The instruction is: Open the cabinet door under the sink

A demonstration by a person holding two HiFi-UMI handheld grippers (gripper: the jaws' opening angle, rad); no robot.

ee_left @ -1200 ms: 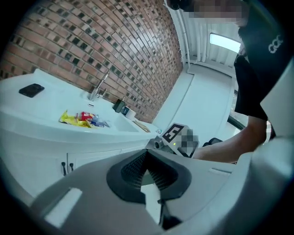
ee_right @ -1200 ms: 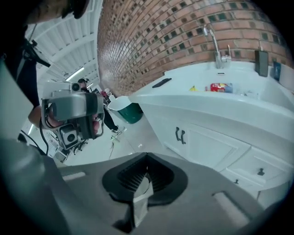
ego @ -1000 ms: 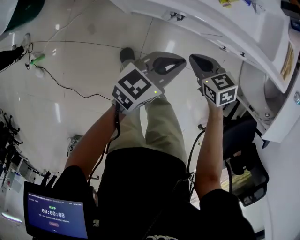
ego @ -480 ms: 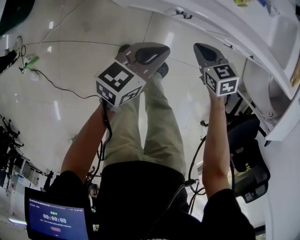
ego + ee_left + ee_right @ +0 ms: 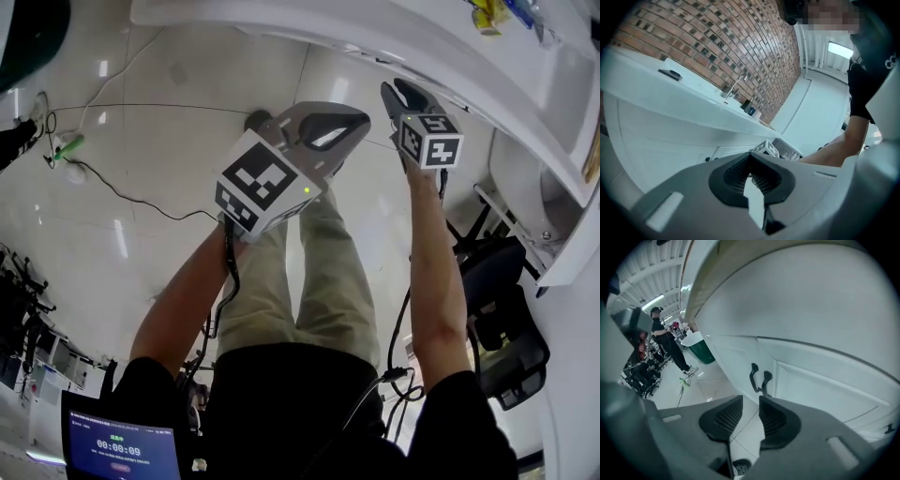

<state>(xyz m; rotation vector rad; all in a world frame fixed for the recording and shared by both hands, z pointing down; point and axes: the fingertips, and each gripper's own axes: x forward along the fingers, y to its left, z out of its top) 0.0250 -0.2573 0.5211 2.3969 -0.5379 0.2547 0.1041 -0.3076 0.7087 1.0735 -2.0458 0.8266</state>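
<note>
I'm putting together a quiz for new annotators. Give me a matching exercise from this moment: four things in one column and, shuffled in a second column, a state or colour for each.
Things:
1. left tool
2. right tool
3. cabinet door handles
4. countertop

States:
A. white
B. jaws apart
C. dark, paired side by side
D. jaws together

Pairs: 1-D, 2-B, 3-C, 4-A.

The right tool's jaws have just been opening, and nothing is between them.
</note>
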